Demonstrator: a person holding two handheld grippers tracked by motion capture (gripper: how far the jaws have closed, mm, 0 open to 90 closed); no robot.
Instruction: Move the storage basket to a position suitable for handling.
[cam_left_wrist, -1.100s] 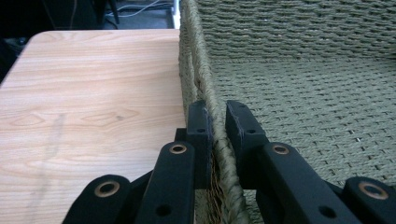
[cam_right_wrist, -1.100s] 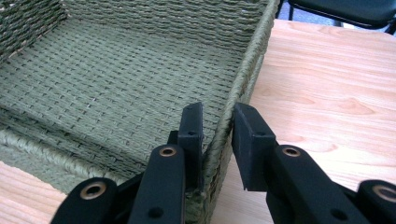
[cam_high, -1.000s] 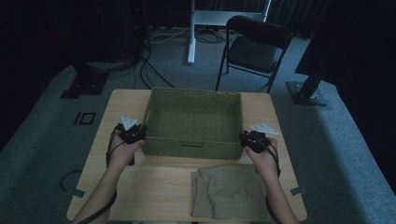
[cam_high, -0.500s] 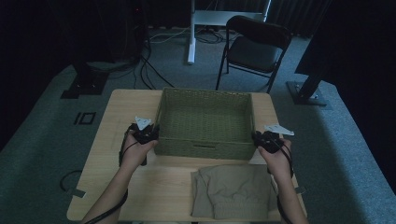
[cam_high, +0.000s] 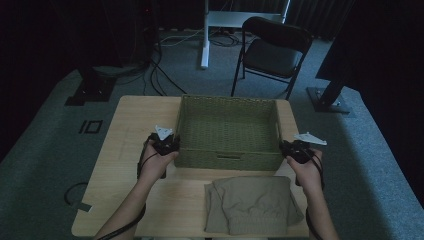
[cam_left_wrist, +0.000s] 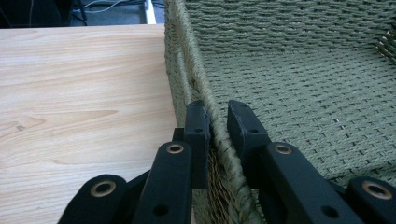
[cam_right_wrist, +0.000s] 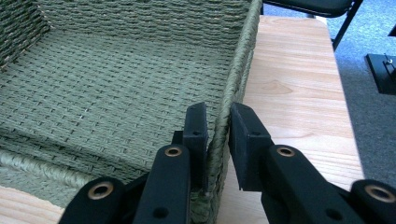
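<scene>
High view: both grippers clamped the green woven basket (cam_high: 227, 131) at mid-table (cam_high: 130, 125).
High view also showed the left gripper (cam_high: 169, 145) at the basket's left wall, the right gripper (cam_high: 290, 149) at its right wall, folded khaki cloth (cam_high: 252, 202) nearer the person, and a black chair (cam_high: 272, 52) beyond. Left gripper view had the jaws nearly closed, pinching the rope rim. Right gripper view showed the same grip, with grey carpet (cam_right_wrist: 369, 102) alongside. No writing was legible.
</scene>
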